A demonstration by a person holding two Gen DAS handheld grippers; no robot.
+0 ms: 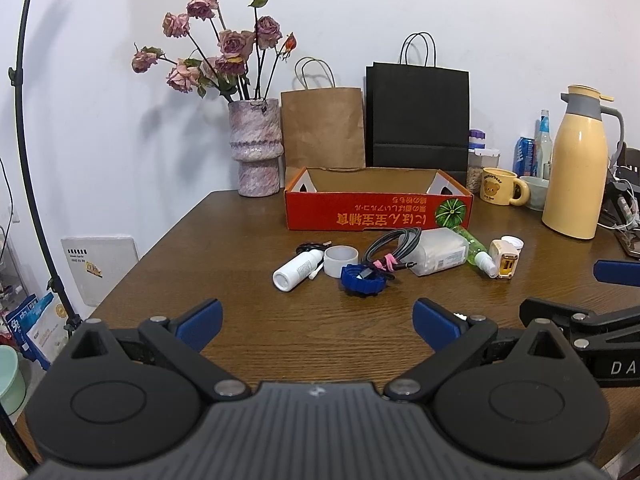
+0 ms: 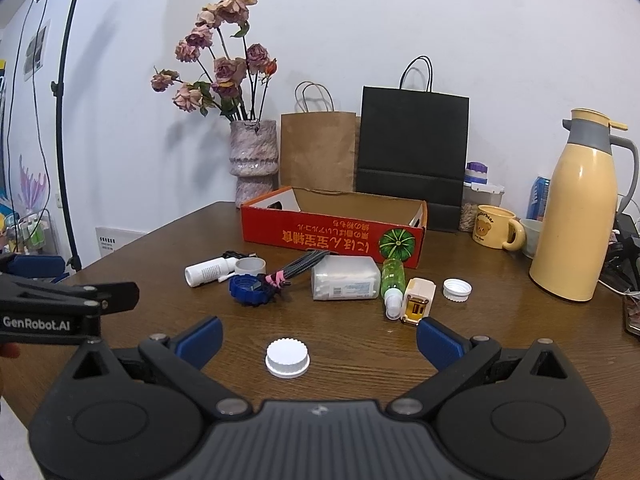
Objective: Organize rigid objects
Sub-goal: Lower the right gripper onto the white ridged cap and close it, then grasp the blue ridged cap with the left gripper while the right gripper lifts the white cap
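A red cardboard box [image 1: 376, 212] [image 2: 332, 236] stands open at the back of the wooden table. In front of it lie a white bottle [image 1: 298, 269] [image 2: 210, 269], a tape roll [image 1: 340, 260], a blue ring-shaped lid [image 1: 363, 280] [image 2: 250, 289], a coiled cable [image 1: 394, 250], a clear plastic case [image 1: 438, 255] [image 2: 346, 282], a green spray bottle [image 1: 478, 254] [image 2: 392, 282] and a small cream gadget [image 1: 506, 260] [image 2: 418, 300]. A white cap [image 2: 287, 358] lies between the fingers of my open right gripper [image 2: 320, 340]. My left gripper [image 1: 318, 324] is open and empty, short of the pile.
A vase of dried roses [image 1: 256, 144], a brown bag [image 1: 322, 128] and a black bag [image 1: 416, 120] line the wall. A cream jug [image 1: 576, 168], a bear mug [image 1: 500, 186], cans and jars crowd the right. Another white cap [image 2: 457, 290] lies right of the gadget.
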